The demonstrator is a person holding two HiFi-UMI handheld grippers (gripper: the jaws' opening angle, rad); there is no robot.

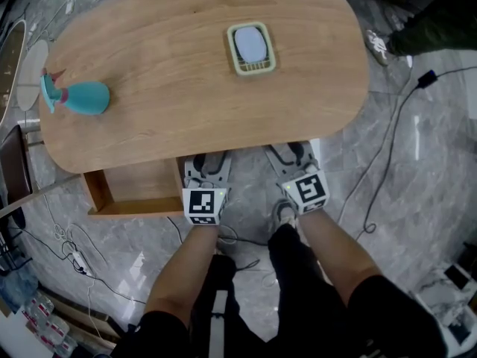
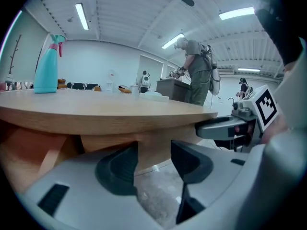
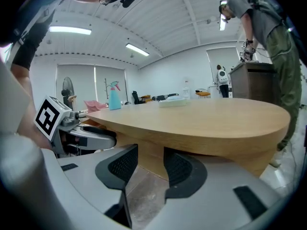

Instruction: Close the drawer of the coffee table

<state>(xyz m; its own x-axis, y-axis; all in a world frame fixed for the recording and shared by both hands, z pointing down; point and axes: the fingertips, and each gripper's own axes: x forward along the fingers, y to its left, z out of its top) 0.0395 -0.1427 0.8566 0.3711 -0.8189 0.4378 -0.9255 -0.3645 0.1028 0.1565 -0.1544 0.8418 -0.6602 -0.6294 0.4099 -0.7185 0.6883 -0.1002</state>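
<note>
- The drawer (image 1: 138,181) stands pulled out toward the near side from under the left part of the coffee table (image 1: 186,58), its long axis running left to right.
- The left gripper (image 1: 207,161) sits just beside the drawer's right end, jaws apart, gripping nothing.
- The right gripper (image 1: 289,155) points under the table's near edge, jaws apart and empty.

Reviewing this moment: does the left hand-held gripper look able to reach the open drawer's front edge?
Probably yes. The drawer juts out from under the tabletop, and the left hand-held gripper, jaws open and empty, sits just beside one end of it with nothing between them.
</note>
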